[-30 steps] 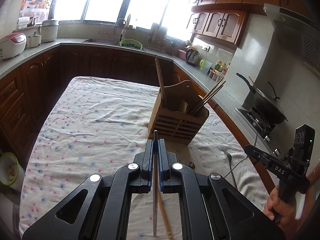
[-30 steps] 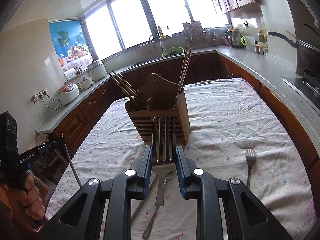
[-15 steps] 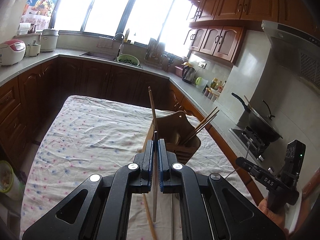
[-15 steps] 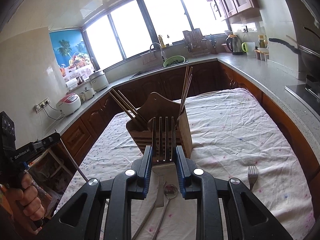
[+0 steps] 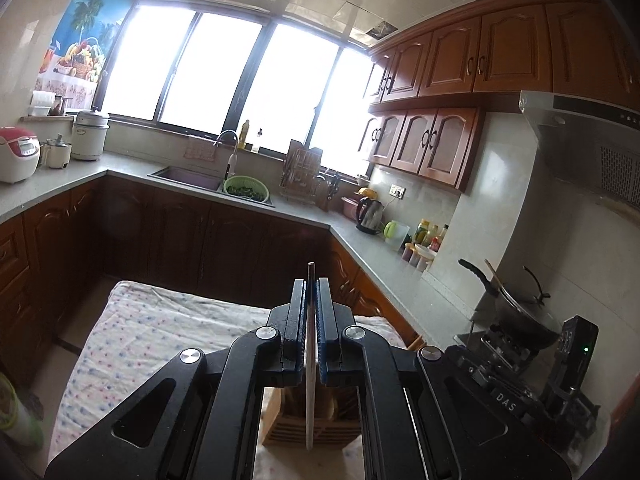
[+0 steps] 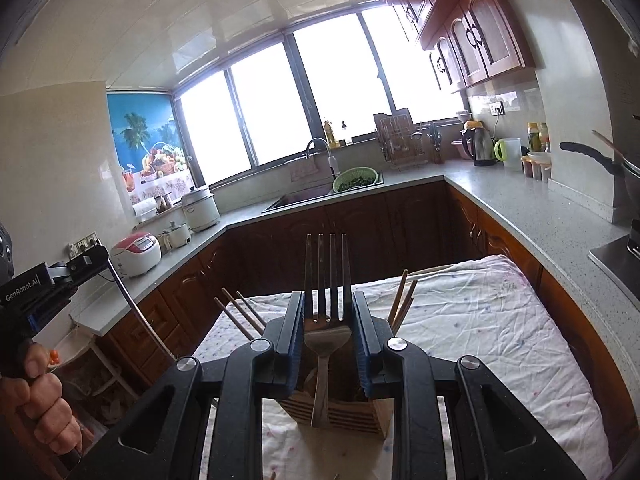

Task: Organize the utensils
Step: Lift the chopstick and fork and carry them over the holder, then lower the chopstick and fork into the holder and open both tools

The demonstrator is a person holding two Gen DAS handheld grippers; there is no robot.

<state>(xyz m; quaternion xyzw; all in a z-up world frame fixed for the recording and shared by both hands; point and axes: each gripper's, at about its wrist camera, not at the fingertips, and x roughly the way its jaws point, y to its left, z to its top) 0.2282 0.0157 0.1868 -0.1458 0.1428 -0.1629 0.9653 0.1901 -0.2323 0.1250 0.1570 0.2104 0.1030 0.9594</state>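
My right gripper point(image 6: 325, 300) is shut on a metal fork point(image 6: 326, 276), tines pointing up and handle hanging down. Right below it, on the flowered tablecloth point(image 6: 480, 320), stands the wooden utensil holder point(image 6: 340, 414) with chopsticks point(image 6: 402, 300) sticking out on both sides. My left gripper point(image 5: 311, 284) is shut on a thin metal utensil point(image 5: 310, 360) seen edge-on, above the same holder point(image 5: 296, 424). In the right wrist view the left gripper point(image 6: 80, 264) is at the far left, the utensil's long handle point(image 6: 136, 316) slanting down from it.
Grey counters point(image 6: 540, 220) on wooden cabinets wrap around the table. A sink with a green colander point(image 5: 245, 190), a kettle point(image 5: 370, 212) and a rice cooker point(image 5: 16, 154) stand on them. A wok point(image 5: 520, 308) sits on the stove at the right.
Both grippers have risen with their utensils still held. The holder has dropped low in both views and now sits under the fingers; the loose cutlery on the cloth is out of sight.
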